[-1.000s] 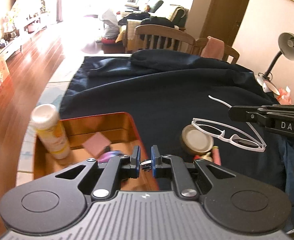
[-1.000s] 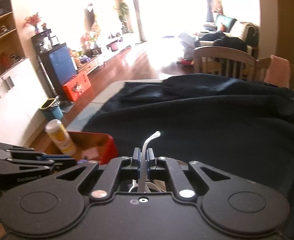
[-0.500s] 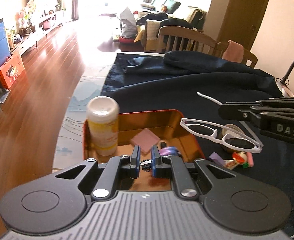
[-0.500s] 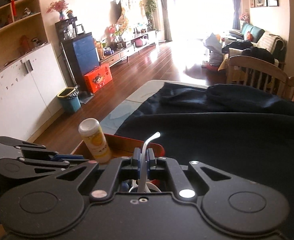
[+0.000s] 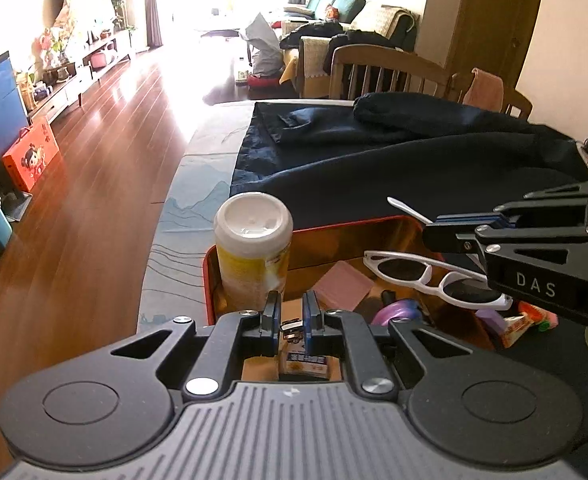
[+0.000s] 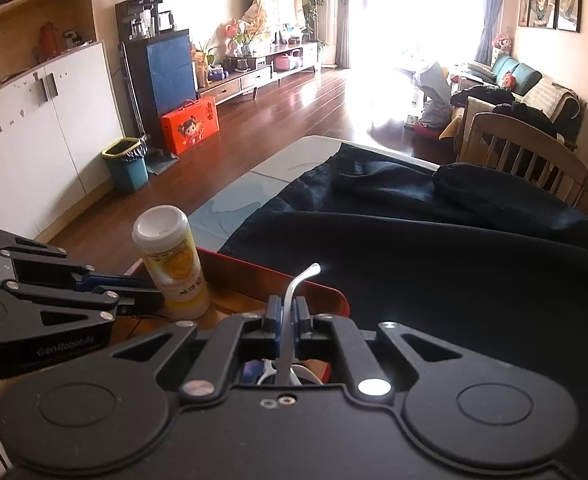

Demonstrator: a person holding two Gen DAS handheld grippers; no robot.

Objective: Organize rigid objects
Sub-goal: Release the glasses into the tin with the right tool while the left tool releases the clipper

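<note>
Holding glasses [image 5: 434, 276] by one temple, right gripper [image 6: 285, 312] clenched on it, frame hanging below my jaws over the tray [image 5: 209, 276]. Left gripper [image 5: 291, 314] pinches a small lighter [image 5: 300, 354]. Glasses light, stiff, fragile: grip temple, not lenses

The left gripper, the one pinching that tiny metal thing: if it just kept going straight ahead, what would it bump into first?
Most likely the yellow bottle standing in the red tray; it rises just ahead of the left gripper, slightly left of its line. Depth is hard to judge here.
</note>
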